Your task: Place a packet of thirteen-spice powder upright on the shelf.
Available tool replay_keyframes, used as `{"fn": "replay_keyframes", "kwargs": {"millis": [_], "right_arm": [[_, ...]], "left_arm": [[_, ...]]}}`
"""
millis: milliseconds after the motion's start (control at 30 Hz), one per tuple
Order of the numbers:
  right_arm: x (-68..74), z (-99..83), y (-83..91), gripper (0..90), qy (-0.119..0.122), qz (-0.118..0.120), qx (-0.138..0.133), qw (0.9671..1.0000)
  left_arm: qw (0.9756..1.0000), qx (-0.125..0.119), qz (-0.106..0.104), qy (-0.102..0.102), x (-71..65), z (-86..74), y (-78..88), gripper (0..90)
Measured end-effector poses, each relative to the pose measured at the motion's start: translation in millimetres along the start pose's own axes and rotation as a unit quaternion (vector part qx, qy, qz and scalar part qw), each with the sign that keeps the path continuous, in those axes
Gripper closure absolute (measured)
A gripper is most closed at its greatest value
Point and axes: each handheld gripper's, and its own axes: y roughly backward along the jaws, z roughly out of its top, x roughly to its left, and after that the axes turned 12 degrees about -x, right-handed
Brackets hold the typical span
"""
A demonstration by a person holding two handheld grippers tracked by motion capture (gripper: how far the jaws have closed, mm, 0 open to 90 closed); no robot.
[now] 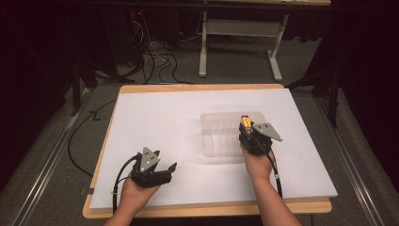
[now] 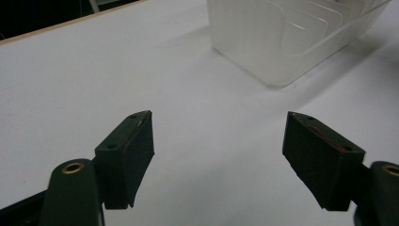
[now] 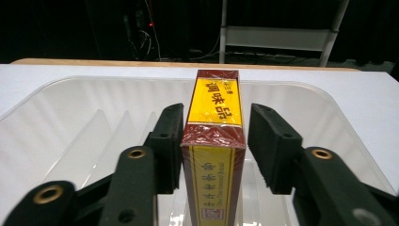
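Note:
A tall red and yellow box [image 3: 214,132] with printed characters stands upright in a clear plastic tray [image 3: 70,117] with ribbed dividers. My right gripper [image 3: 214,141] straddles the box, its left jaw against the box's side and a thin gap showing at the right jaw, so it reads as open. In the high view, the right gripper [image 1: 245,127] hovers over the tray's [image 1: 219,136] right end, where the box [image 1: 245,122] peeks out. My left gripper [image 1: 164,162] rests near the front left of the table. It [image 2: 219,122] is wide open and holds nothing, with the tray [image 2: 282,42] ahead and to its right.
A white sheet [image 1: 164,117] covers the wooden table [image 1: 207,208]. Beyond the far edge are a white stand's legs [image 1: 203,56] and loose cables [image 1: 155,56] on the floor. Dark posts [image 1: 75,70] stand at either side.

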Motion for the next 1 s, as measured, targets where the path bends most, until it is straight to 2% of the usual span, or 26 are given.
{"fn": "replay_keyframes", "kwargs": {"millis": [67,100,300,467,600,633,700,800,1000], "right_arm": [[-0.3,1.0,1.4,48.6,-0.001,0.011,0.002,0.9999],[-0.7,2.3,3.1,43.0,0.000,0.025,0.002,0.9997],[-3.2,8.1,11.9,31.7,-0.007,0.061,0.009,0.9980],[-6.6,12.8,31.7,26.6,0.008,0.098,0.012,0.9951],[-17.7,13.5,54.4,24.8,0.012,0.131,0.007,0.9913],[-17.7,13.5,54.4,24.8,0.012,0.131,0.007,0.9913],[-28.7,10.9,70.5,23.2,0.020,0.151,0.008,0.9883],[-42.4,6.9,85.0,22.7,0.019,0.162,0.003,0.9865],[-71.4,-9.8,105.2,22.8,0.010,0.155,-0.008,0.9878]], "left_arm": [[1.0000,0.000,0.001,-0.001,0.0,-0.1,-0.3,25.9],[1.0000,0.000,0.001,-0.001,0.1,-0.2,-0.5,25.9],[1.0000,0.001,0.001,-0.001,-0.5,-0.7,-0.6,25.9],[1.0000,0.001,-0.001,-0.002,-0.9,-0.8,-1.1,25.9],[1.0000,0.003,-0.003,-0.003,-1.4,-0.9,-1.6,25.9],[1.0000,0.003,-0.004,-0.002,-1.8,-0.8,-1.7,25.9],[1.0000,0.002,-0.008,0.000,-3.2,-0.4,-1.7,25.9],[0.9998,-0.003,-0.019,0.006,-7.5,0.3,-2.3,25.9],[0.9990,-0.010,-0.042,0.013,-15.2,1.1,-3.3,25.8]]}}
